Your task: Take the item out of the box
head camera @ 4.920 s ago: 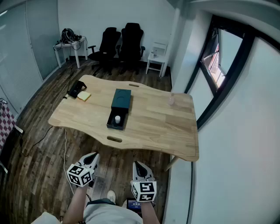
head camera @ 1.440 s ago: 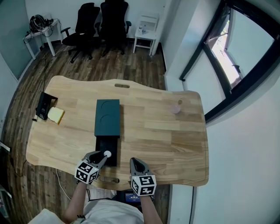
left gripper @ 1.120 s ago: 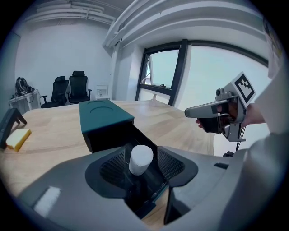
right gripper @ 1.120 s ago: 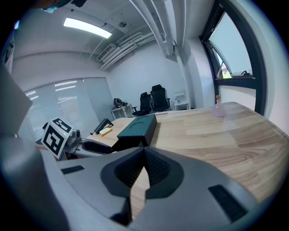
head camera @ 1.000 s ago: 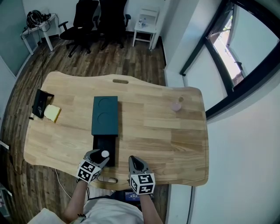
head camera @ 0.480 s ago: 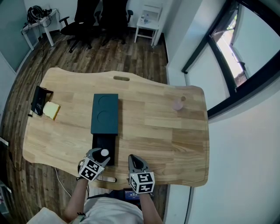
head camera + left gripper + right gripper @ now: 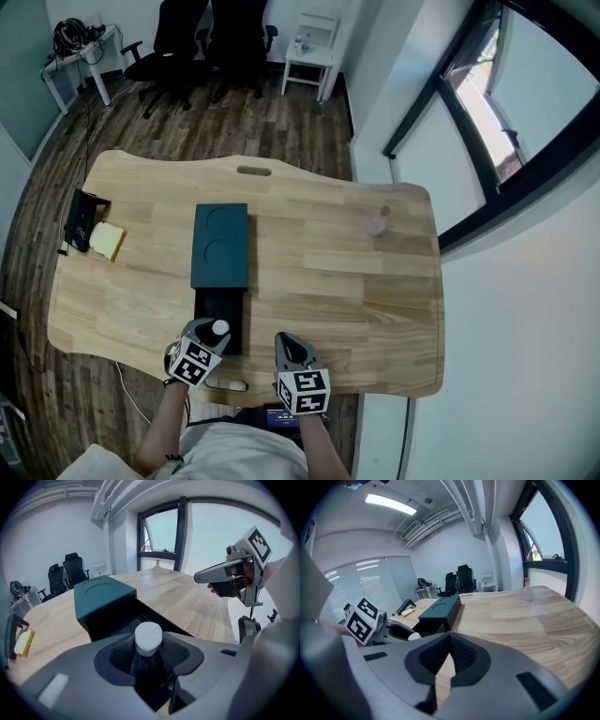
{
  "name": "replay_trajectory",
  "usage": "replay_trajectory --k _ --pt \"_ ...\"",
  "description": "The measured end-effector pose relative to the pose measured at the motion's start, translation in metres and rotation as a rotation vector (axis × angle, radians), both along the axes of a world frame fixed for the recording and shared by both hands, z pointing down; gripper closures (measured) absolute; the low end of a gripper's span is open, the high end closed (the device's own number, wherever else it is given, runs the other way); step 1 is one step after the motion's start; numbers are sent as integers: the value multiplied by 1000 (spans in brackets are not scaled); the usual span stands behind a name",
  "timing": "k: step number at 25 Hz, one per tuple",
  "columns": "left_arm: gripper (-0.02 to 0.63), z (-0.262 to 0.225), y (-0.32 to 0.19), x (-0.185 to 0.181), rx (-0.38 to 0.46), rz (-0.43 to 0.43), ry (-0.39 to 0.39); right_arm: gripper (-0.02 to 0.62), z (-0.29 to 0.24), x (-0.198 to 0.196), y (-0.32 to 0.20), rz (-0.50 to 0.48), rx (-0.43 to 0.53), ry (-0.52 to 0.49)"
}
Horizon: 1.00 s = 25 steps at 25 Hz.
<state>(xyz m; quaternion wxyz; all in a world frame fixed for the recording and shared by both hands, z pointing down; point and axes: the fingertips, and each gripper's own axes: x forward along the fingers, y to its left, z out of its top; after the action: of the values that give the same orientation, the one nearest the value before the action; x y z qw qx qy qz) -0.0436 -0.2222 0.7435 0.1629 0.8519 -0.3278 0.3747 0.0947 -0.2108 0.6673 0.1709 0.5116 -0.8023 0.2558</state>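
Observation:
A dark teal box sleeve (image 7: 220,246) lies on the wooden table (image 7: 328,281), with its black drawer (image 7: 217,309) pulled out toward me. In the drawer stands a small dark bottle with a white cap (image 7: 219,329). My left gripper (image 7: 208,336) reaches into the drawer and its jaws are closing, with the bottle (image 7: 148,637) between the pads. I see no pad pressing on it. My right gripper (image 7: 289,344) hovers over the table's front edge, right of the drawer. In the right gripper view its jaws (image 7: 450,637) meet with nothing between them.
A yellow sponge (image 7: 107,241) and a black device (image 7: 81,217) lie at the table's left end. A pale pink glass item (image 7: 377,223) stands far right. Office chairs (image 7: 187,37) and a white side table (image 7: 309,47) are behind the table. A handle slot (image 7: 225,383) sits in the near edge.
Both grippers have come from well behind the table up to its front edge. The left one now sits at the open drawer around the bottle and has barely shifted over the last second.

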Motion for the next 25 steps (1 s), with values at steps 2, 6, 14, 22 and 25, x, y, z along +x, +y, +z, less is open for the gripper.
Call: replay_trajectory --k 2,6,14,22,25 --pt "431 -1 0 0 -3 -2 8 591 -2 1 1 2 4 3" --pt "431 -3 1 -3 4 -15 18 591 -9 1 3 3 19 15" --pt "433 -23 -2 -10 45 -25 32 591 -22 0 9 5 52 42" --pt "436 -48 -1 -18 86 -50 41 591 -33 5 15 43 106 104" --pt "436 -61 -1 -20 105 -55 46 591 -40 5 19 40 122 116"
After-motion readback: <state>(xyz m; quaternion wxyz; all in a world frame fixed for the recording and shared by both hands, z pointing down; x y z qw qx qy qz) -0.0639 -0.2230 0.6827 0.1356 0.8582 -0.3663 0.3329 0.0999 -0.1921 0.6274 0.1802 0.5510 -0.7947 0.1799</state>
